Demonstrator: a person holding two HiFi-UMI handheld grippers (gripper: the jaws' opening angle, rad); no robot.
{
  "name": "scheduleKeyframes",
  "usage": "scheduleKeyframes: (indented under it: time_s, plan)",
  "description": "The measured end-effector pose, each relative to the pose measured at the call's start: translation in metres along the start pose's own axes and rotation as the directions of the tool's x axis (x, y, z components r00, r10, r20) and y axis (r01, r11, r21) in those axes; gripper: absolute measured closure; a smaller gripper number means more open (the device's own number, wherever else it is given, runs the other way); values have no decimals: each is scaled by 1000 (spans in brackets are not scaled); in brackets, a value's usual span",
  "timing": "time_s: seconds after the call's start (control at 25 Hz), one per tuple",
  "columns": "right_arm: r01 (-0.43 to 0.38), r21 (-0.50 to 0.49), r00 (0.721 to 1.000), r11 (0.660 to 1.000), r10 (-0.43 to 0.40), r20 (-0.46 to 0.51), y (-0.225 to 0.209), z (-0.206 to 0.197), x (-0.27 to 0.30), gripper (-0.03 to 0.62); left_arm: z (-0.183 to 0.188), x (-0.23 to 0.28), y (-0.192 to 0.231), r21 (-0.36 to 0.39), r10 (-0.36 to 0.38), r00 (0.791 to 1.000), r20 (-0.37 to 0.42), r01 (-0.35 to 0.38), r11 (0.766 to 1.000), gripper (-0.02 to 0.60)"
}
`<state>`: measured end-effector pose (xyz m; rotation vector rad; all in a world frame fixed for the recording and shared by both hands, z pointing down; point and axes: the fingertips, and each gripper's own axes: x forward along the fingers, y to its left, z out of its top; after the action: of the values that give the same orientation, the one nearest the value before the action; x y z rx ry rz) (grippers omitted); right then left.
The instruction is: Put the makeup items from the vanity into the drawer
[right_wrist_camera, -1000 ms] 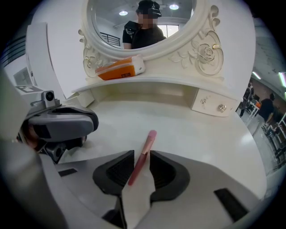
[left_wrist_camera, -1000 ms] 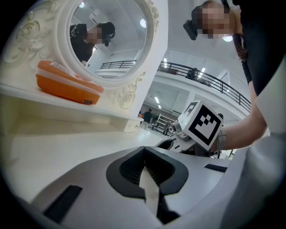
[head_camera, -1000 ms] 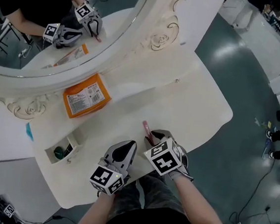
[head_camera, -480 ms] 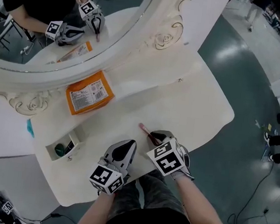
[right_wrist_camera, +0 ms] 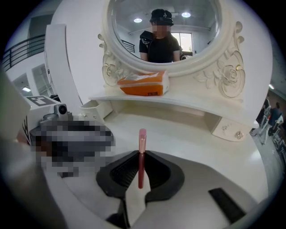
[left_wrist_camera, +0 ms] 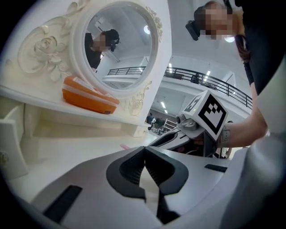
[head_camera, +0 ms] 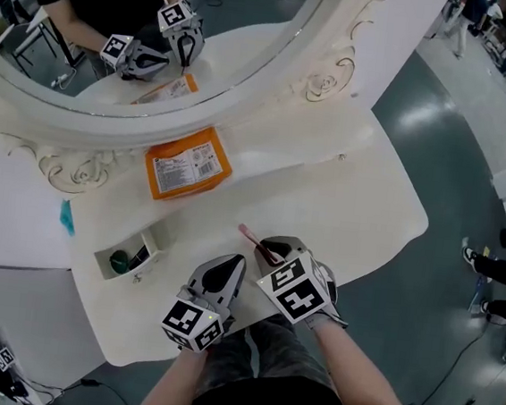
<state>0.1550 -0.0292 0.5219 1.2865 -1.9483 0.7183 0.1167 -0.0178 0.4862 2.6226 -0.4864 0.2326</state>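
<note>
My right gripper [head_camera: 264,249] is shut on a slim pink and red lip stick [head_camera: 249,239]; its jaws have just been closing on it. In the right gripper view the lip stick [right_wrist_camera: 142,154] stands pinched between the pads, its pink tip poking out past my right gripper [right_wrist_camera: 141,156]. My left gripper [head_camera: 228,266] sits just left of it over the vanity's front edge, shut and empty; in its own view the left gripper [left_wrist_camera: 144,151] has its pads together. A small open drawer [head_camera: 146,251] at the vanity's left holds a dark green item [head_camera: 121,261].
An orange packet [head_camera: 189,165] lies on the shelf under the oval mirror [head_camera: 275,74]. A teal object [head_camera: 66,218] sticks out at the vanity's left side. The white vanity top [head_camera: 351,207] ends in a curved edge to the right, with grey floor beyond.
The right jaws have closed on the lip stick, which lay on the vanity top. The stick is now lifted and has moved a little left toward the drawer.
</note>
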Motion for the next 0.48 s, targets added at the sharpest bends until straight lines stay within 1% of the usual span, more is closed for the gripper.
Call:
scheduleKeyframes:
  time_s: [0.2,0.48]
  plan:
    - [-40,-55,999,998,41,14,25,20,7,539,4,-24,14,-16,55,998,34,-54,998,568]
    - [-100,-134,994,986,105,28,68,46,13,539,6,-59,29,-35,123,990,76,-120,992,568]
